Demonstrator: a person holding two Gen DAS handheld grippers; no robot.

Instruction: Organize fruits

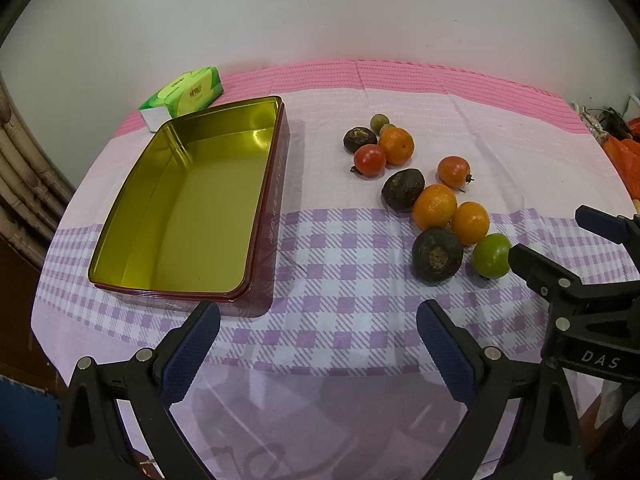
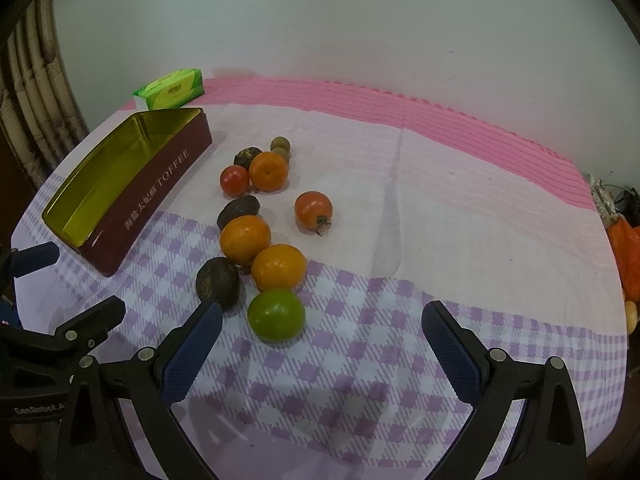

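Left gripper (image 1: 318,344) and right gripper (image 2: 322,344) — both spread wide, side by side, holding nothing.

orange bag (image 1: 624,160) cut off

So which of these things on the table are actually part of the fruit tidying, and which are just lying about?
Part of the job:
- open toffee tin, empty
- oranges
- red tomatoes
- green fruit
- dark brown fruits
- small round fruits

Just lying about:
- green tissue pack
- checked tablecloth
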